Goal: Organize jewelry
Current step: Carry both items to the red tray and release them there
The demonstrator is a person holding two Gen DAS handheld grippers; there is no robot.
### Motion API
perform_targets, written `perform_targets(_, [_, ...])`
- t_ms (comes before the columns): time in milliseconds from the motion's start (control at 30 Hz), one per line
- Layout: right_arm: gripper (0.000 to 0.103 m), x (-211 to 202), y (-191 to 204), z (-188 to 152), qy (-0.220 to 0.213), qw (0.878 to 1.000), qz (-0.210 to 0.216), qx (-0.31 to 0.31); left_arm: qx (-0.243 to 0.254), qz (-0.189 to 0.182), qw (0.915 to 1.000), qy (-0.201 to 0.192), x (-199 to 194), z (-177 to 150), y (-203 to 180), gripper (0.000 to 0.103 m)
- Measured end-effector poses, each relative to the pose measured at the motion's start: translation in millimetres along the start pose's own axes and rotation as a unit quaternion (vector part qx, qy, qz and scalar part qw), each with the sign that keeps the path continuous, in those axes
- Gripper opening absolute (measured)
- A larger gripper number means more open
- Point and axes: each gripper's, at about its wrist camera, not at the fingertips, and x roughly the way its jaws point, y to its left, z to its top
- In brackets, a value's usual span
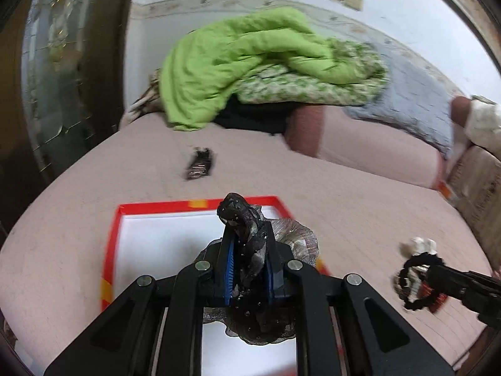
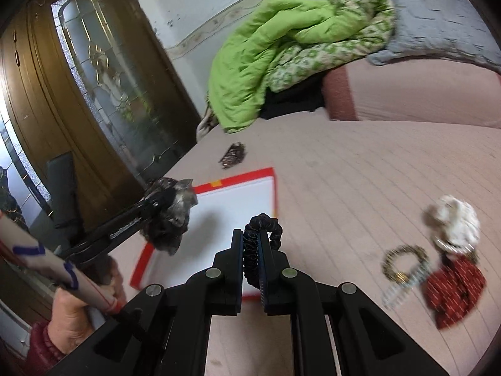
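Observation:
My left gripper point(image 1: 247, 238) is shut on a black and silver frilly hair scrunchie point(image 1: 250, 250) and holds it above the red-rimmed white box point(image 1: 150, 238). It also shows in the right wrist view point(image 2: 170, 206), over the box point(image 2: 238, 200). My right gripper point(image 2: 252, 244) is shut on a black scrunchie point(image 2: 266, 228), just right of the box's near edge. In the left wrist view the right gripper point(image 1: 416, 279) appears at the right with that black ring point(image 1: 410, 275). A dark hair clip point(image 1: 200, 164) lies beyond the box point(image 2: 233, 155).
On the pink bed sheet point(image 2: 344, 188) to the right lie a white scrunchie point(image 2: 457, 216), a gold ring-shaped piece point(image 2: 404, 261), a silver comb point(image 2: 402, 288) and a red patterned piece point(image 2: 454, 291). A green quilt point(image 1: 250, 59) is piled at the back. A wooden glass door point(image 2: 94, 100) stands left.

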Motion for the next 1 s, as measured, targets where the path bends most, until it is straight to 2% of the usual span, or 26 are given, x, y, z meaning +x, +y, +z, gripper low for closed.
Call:
perform_targets(133, [0.009, 43.2, 22.0, 27.1, 0.022, 1.0, 0.014, -0.008, -0.039, 0.014, 0.999, 0.017, 27.3, 1.6, 37.4, 0.015])
perform_targets(333, [0.009, 113.4, 41.5, 57.9, 0.061, 0.998, 0.024, -0.012, -0.077, 0.022, 0.9954, 0.052, 58.0, 2.2, 68.8, 0.016])
perform_targets(633, [0.009, 202.0, 45.4, 78.9, 0.108, 0.994, -0.003, -0.028, -0.09, 0.016, 0.9935, 0.069, 84.8, 8.8, 70.8, 0.018])
perform_targets(933, [0.01, 249.5, 39.7, 82.4, 0.13, 0.991, -0.01, -0.023, -0.109, 0.037, 0.9909, 0.069, 92.5, 11.4, 87.6, 0.023])
perform_targets(967, [0.01, 252.0, 39.7, 82.8, 0.131, 0.991, -0.011, -0.023, -0.112, 0.04, 0.9906, 0.068, 92.7, 11.1, 89.7, 0.024])
perform_targets(1000, [0.01, 253.5, 40.0, 82.8, 0.132, 0.991, -0.012, -0.023, -0.113, 0.043, 0.9903, 0.068, 93.2, 11.4, 91.6, 0.03])
